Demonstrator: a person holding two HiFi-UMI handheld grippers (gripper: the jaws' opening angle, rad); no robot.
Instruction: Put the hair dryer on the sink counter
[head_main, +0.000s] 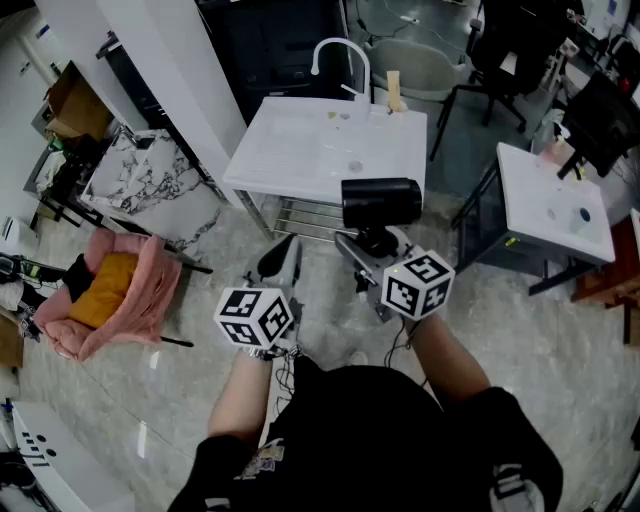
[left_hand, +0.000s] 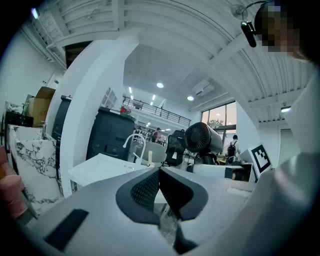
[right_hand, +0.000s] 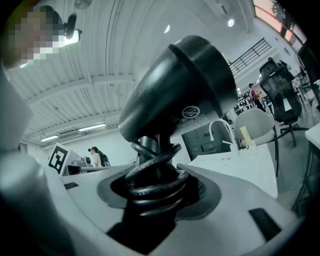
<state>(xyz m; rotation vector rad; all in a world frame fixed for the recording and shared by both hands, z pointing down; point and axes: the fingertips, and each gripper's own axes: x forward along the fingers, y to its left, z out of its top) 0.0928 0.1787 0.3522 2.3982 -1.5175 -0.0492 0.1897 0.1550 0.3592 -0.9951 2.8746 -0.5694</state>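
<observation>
Our right gripper (right_hand: 157, 176) clamps the black hair dryer (head_main: 381, 201) by its handle (the cord (right_hand: 152, 189) is coiled round it), held aloft by the near edge of the white sink counter (head_main: 300, 150). To its left, our left gripper (left_hand: 159, 174) has its jaws pressed together, empty.

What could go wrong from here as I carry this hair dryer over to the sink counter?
1. The right gripper clamps the hair dryer over its coiled cord; on that rounded bundle the handle may slip or twist.
2. The bulky head sits above the jaws, so it might tip forward.
3. The sink counter lies ahead; set down near its front edge, the dryer could roll off.
</observation>
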